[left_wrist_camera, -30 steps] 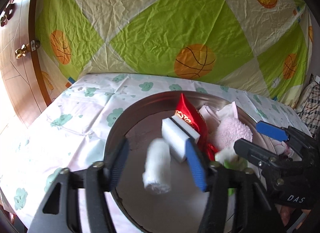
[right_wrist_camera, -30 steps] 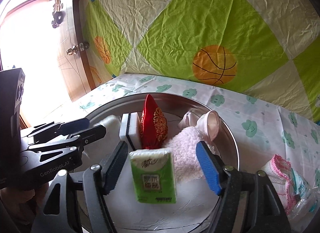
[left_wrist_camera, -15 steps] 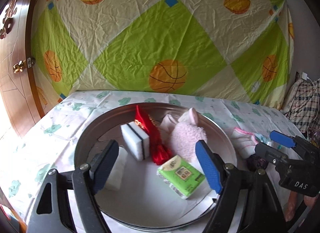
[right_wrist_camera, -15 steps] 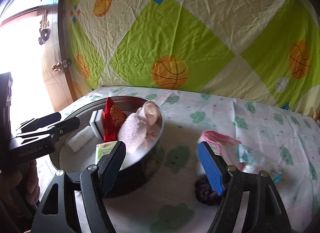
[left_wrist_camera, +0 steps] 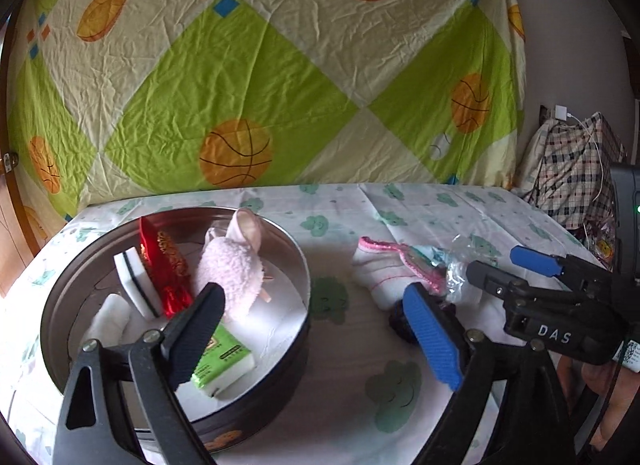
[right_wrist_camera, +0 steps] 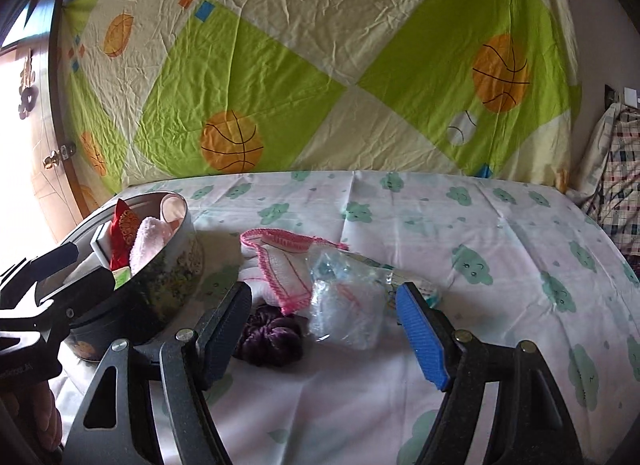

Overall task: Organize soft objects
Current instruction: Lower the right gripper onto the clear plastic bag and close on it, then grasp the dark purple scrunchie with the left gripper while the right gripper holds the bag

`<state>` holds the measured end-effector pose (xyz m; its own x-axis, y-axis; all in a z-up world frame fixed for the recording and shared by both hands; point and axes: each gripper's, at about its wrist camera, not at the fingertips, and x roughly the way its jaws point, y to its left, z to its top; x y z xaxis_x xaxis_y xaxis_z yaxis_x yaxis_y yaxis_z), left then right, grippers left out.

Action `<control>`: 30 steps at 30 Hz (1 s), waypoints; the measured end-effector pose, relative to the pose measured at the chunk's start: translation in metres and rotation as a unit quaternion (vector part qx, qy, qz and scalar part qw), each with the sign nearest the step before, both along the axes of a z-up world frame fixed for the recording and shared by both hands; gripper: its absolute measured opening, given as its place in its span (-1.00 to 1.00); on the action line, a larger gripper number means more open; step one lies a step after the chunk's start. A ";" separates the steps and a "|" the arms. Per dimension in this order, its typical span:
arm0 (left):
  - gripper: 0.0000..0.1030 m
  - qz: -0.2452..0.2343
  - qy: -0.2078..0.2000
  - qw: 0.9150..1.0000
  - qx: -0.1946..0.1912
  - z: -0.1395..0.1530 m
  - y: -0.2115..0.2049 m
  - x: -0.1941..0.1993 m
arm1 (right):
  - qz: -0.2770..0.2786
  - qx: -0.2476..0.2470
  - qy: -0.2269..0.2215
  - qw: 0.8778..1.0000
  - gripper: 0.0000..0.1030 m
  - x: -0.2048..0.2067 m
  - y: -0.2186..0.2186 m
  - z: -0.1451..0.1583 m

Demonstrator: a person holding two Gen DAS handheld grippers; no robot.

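A round metal tin [left_wrist_camera: 298,265] sits on the left and holds a white sponge [left_wrist_camera: 134,285], a red pouch [left_wrist_camera: 166,263], a pink fluffy sock [left_wrist_camera: 232,269], a white roll [left_wrist_camera: 108,317] and a green tissue pack [left_wrist_camera: 222,361]. My left gripper [left_wrist_camera: 316,333] hangs over the tin's right rim, its jaws opening with nothing between them. To the right lie a pink-edged white cloth [right_wrist_camera: 284,269], a clear plastic bag [right_wrist_camera: 344,309] and a purple scrunchie [right_wrist_camera: 268,339]. My right gripper [right_wrist_camera: 322,329] stands open just short of them and touches none.
The table wears a cloud-print cloth [right_wrist_camera: 480,233]. A green and cream sheet with basketballs [left_wrist_camera: 240,157] hangs behind it. A wooden door [right_wrist_camera: 52,161] is on the left and a checked bag [left_wrist_camera: 576,169] on the right. A hand [left_wrist_camera: 600,381] holds the right gripper.
The white roll and the green tissue pack, earlier between the jaws, now lie in the tin. Both grippers have swung right, away from the tin, towards the cloth pile. The left jaws stand wider.
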<state>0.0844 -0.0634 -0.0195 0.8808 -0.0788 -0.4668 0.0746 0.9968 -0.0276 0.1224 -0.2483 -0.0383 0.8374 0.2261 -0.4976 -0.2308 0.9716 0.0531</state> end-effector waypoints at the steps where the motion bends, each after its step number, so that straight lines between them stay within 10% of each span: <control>1: 0.82 0.000 -0.001 1.000 0.002 -0.001 -0.004 0.002 | -0.002 0.000 0.004 1.000 0.49 0.003 -0.002 -0.001; 19: 0.92 0.002 0.012 1.000 -0.010 -0.015 -0.010 0.022 | 0.003 -0.001 0.101 0.995 0.48 0.050 -0.001 -0.031; 22: 0.92 -0.002 0.015 1.000 -0.007 -0.017 -0.014 0.023 | 0.004 0.009 0.107 0.994 -0.01 0.052 -0.004 -0.033; 30: 0.92 -0.019 0.016 1.000 -0.001 -0.017 -0.028 0.022 | 0.008 0.038 0.091 0.995 -0.15 0.045 -0.012 -0.029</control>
